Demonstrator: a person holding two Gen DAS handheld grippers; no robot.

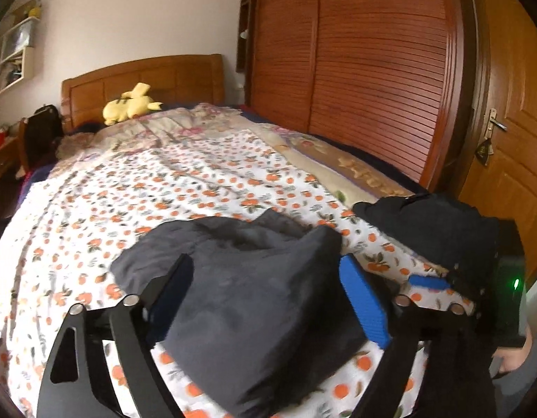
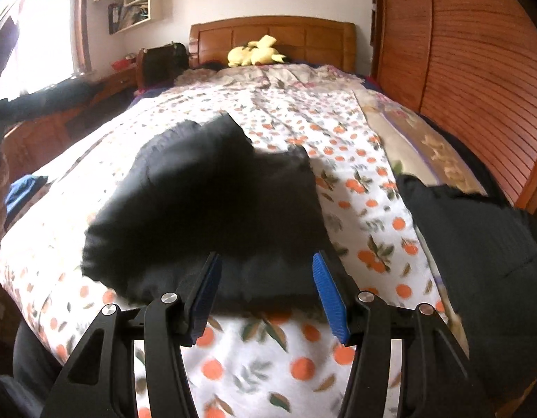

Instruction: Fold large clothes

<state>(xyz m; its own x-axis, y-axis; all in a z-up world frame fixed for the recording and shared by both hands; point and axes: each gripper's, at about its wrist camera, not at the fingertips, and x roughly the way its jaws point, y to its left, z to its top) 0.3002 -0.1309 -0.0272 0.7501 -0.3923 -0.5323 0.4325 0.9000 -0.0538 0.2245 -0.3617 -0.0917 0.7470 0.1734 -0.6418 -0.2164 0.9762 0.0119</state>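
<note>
A dark folded garment (image 1: 254, 299) lies on the orange-print bedsheet (image 1: 136, 202) near the foot of the bed. My left gripper (image 1: 268, 296) is open, its blue-padded fingers (image 1: 364, 299) on either side of the garment and low over it. In the right wrist view the same garment (image 2: 212, 216) lies just ahead of my right gripper (image 2: 266, 289), which is open and empty, its blue pads (image 2: 329, 299) at the garment's near edge. A second black garment (image 1: 435, 230) lies at the right edge of the bed; it also shows in the right wrist view (image 2: 477, 264).
A yellow plush toy (image 1: 129, 104) sits by the wooden headboard (image 1: 146, 83). A rumpled floral quilt (image 1: 171, 129) covers the far part of the bed. A slatted wardrobe (image 1: 355, 69) and a door (image 1: 512, 139) stand to the right. A nightstand (image 2: 122, 76) and window are on the left.
</note>
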